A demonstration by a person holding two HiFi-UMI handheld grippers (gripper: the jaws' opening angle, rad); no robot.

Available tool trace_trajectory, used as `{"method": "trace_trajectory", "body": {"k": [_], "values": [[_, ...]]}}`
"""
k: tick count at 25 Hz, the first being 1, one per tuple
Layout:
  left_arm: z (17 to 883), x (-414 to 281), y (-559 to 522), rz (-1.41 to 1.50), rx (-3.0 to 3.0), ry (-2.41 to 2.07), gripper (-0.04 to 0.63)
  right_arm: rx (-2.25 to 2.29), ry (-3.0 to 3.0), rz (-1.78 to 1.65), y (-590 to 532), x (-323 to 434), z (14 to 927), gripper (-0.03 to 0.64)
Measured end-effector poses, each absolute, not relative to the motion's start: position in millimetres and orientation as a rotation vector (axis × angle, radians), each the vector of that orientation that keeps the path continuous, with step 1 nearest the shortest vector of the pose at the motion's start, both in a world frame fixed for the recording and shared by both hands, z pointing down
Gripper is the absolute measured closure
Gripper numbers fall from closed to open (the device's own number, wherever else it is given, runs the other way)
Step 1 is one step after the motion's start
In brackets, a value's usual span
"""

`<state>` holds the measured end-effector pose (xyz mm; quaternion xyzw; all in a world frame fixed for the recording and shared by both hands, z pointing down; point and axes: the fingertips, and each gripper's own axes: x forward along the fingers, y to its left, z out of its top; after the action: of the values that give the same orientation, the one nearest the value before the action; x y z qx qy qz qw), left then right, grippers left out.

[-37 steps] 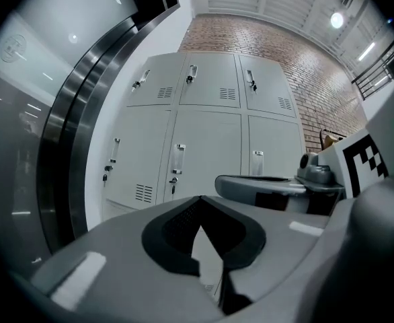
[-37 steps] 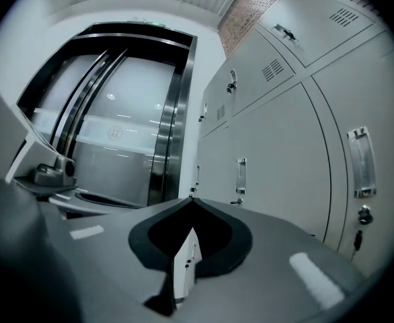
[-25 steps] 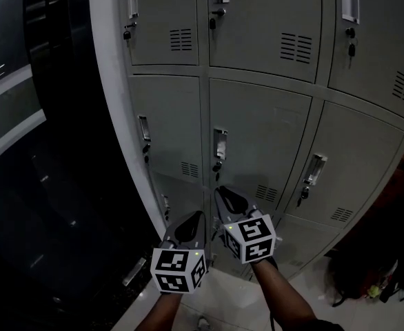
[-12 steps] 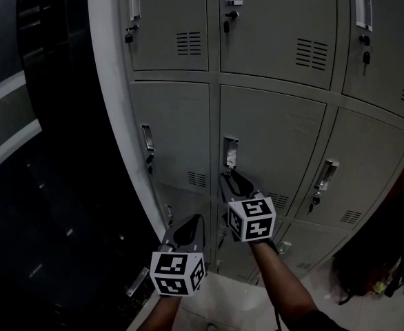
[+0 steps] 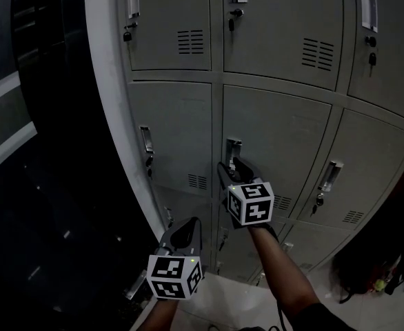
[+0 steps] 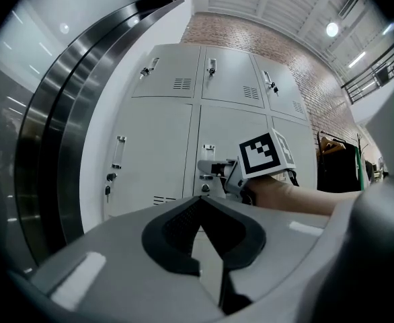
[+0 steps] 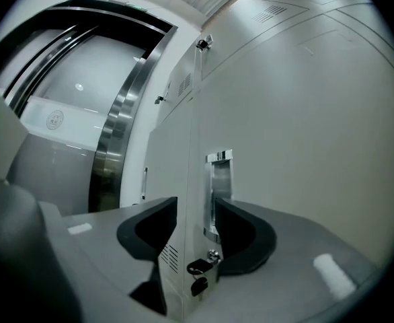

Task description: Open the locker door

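The grey middle locker door (image 5: 278,140) is closed; its chrome recessed handle (image 5: 234,149) sits at the left edge, with a key in the lock (image 7: 200,268) just below. My right gripper (image 5: 234,172) is up against that handle with its jaws opening. In the right gripper view its jaws straddle the door's left edge and the handle (image 7: 219,184), and the pads do not press on either. My left gripper (image 5: 182,232) hangs lower and to the left, shut and empty, away from the lockers. The left gripper view shows the right gripper (image 6: 210,169) at the handle.
Neighbouring locker doors (image 5: 171,126) with handles and keyed locks surround the middle one. A dark glossy curved wall (image 5: 43,185) stands to the left of the locker bank. A dark bag (image 5: 371,264) lies on the pale floor (image 5: 223,302) at the lower right.
My right gripper has risen from below the lock to the middle door's handle and its jaws have spread apart. The left gripper has dropped slightly and stayed shut.
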<state>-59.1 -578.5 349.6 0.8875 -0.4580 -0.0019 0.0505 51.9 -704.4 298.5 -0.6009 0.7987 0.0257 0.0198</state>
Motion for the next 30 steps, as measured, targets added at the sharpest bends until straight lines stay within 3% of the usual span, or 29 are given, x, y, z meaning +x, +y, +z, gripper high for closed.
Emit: {"method": "trace_trajectory", "body": {"k": [9, 14, 30], "values": [[352, -70, -582, -0.006, 2.685, -1.414, 0.589, -1.89, 2.466, 0.04, -719, 52, 297, 0.467], [354, -75, -583, -0.001, 2.678, -1.422, 0.589, -1.953, 2.422, 0.01, -720, 65, 297, 0.583], [354, -70, -569, -0.025, 2.665, -1.42, 0.589, -1.845, 2.526, 0.058, -668, 40, 297, 0.6]]}}
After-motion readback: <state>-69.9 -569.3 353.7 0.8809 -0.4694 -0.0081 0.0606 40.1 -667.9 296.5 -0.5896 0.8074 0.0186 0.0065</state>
